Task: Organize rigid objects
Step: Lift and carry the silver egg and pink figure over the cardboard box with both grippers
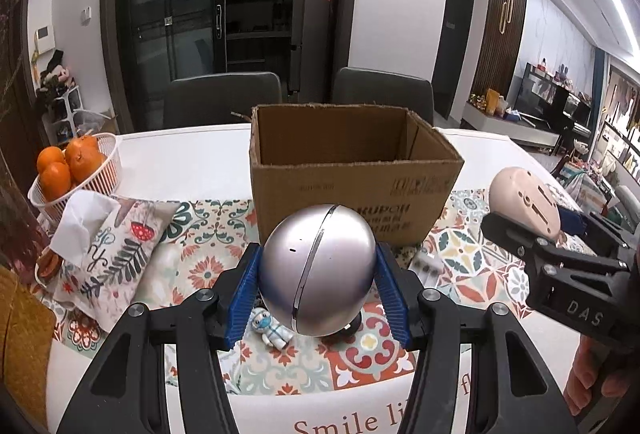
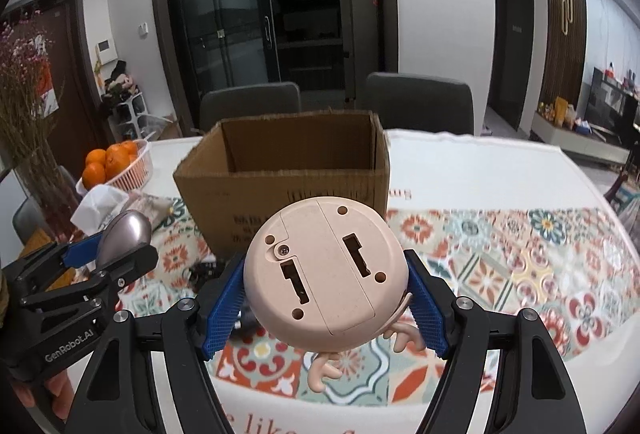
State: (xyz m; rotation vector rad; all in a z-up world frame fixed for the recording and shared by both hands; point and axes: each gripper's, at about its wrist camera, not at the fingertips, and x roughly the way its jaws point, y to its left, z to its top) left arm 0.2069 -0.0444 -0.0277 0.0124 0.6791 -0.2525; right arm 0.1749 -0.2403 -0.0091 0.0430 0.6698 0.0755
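Both jaws are clamping: the left gripper [image 1: 318, 292] is pinching a smooth silver sphere [image 1: 317, 270] with a chrome seam, while the right gripper [image 2: 326, 308] is squeezing a matte pink antlered toy [image 2: 326, 276], flat slotted base showing. Both are hovering before the open cardboard box [image 1: 352, 170]. Only the left view is showing a small figurine [image 1: 271, 329] on the patterned cloth [image 1: 472, 254].

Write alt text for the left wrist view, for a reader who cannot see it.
The left gripper grips a silver ball between its blue fingers, held above a patterned table mat just short of an open cardboard box. At right, the right gripper holds a pink round toy. A small figurine lies below the ball; a basket of oranges stands far left.
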